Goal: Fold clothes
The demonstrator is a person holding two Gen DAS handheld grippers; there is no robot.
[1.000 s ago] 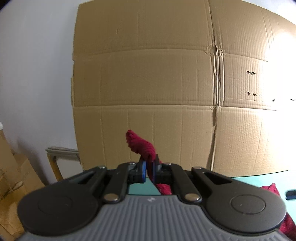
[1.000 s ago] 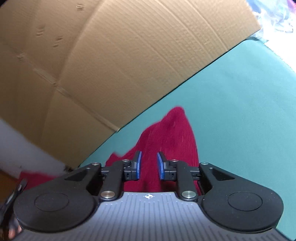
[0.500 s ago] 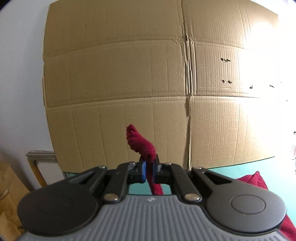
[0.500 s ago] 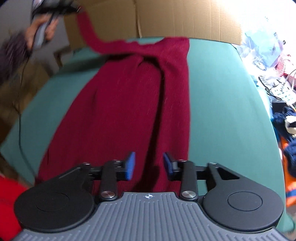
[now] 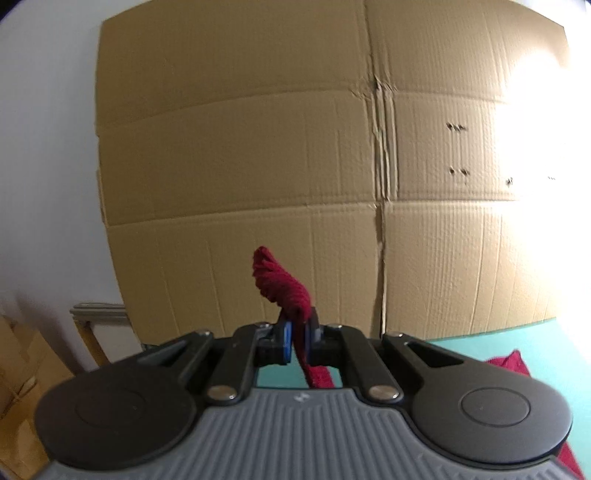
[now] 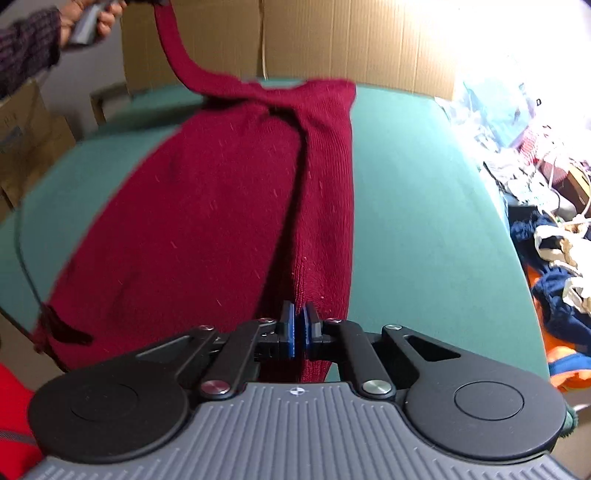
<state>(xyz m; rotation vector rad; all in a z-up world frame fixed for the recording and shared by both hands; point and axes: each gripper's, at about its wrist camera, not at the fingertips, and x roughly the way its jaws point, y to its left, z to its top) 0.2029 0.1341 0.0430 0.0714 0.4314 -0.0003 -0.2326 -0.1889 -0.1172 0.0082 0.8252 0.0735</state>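
A dark red knit sweater (image 6: 207, 206) lies lengthwise on the green table (image 6: 424, 221). My right gripper (image 6: 297, 325) is at its near end, shut on a raised fold of the knit. One sleeve (image 6: 173, 51) rises off the far left of the table to a person's hand (image 6: 92, 18) at the top left corner. In the left wrist view my left gripper (image 5: 297, 338) is shut on that sleeve end (image 5: 280, 284), which sticks up past the pads. A bit of the sweater (image 5: 509, 363) shows low on the right there.
A large cardboard sheet (image 5: 258, 147) stands upright behind the table's far edge. Piled clothes and clutter (image 6: 546, 221) lie off the table's right side. Cardboard boxes (image 6: 26, 140) stand to the left. A bright red cloth (image 6: 11, 406) shows at the bottom left.
My right gripper swung round to the sweater's near end and its jaws, open half a second ago, have closed on the fabric. My left gripper keeps hold of the sleeve and has shifted slightly.
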